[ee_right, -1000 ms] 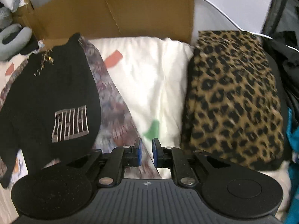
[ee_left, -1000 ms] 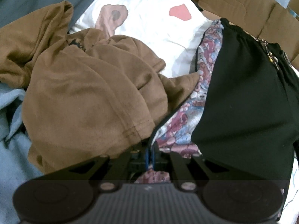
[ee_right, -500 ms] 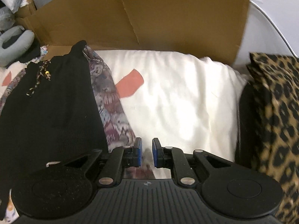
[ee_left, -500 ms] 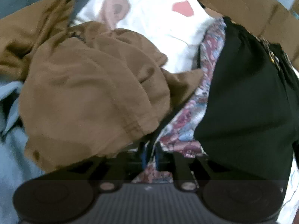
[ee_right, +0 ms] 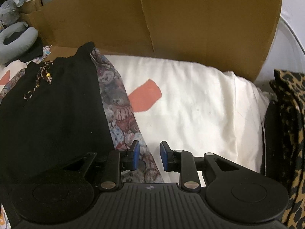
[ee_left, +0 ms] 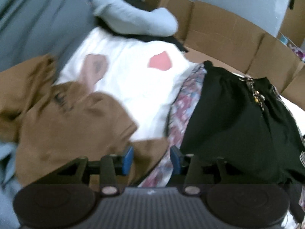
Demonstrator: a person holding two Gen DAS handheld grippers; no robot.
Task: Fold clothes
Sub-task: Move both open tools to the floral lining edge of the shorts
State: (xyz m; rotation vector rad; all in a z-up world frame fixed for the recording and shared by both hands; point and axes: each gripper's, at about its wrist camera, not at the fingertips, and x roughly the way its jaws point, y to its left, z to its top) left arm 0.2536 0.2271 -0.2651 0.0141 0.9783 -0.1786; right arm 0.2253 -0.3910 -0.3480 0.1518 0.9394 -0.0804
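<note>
The jaws of the left gripper (ee_left: 151, 157) had just been opening and were seen parted, with a corner of the brown garment (ee_left: 72, 129) and the edge of the patterned cloth (ee_left: 183, 105) lying below the gap, but nothing was pressed by the blue pads. The jaws of the right gripper (ee_right: 148, 155) had also just been opening a little; they stood apart over the border between the patterned cloth (ee_right: 116, 105) and the white sheet (ee_right: 200, 105), and no fabric was gripped. Beside them the black garment (ee_right: 53, 114) was spread flat on the patterned cloth, its braided drawstring (ee_right: 38, 82) at the far end. In the left view the brown garment was crumpled in a heap, partly on the white sheet and partly on something blue-grey. Further out, a cardboard box (ee_right: 152, 22) stood behind the bed, a leopard-print fabric (ee_right: 289, 129) lay at the right, and a grey neck pillow (ee_left: 133, 21) was seen at the back. The clothes were judged to be light, soft and limp, so they would sag and slide when lifted; the brown garment would best be taken at a hem or a shoulder seam, where the cloth is doubled and less likely to slip from the pads.
</note>
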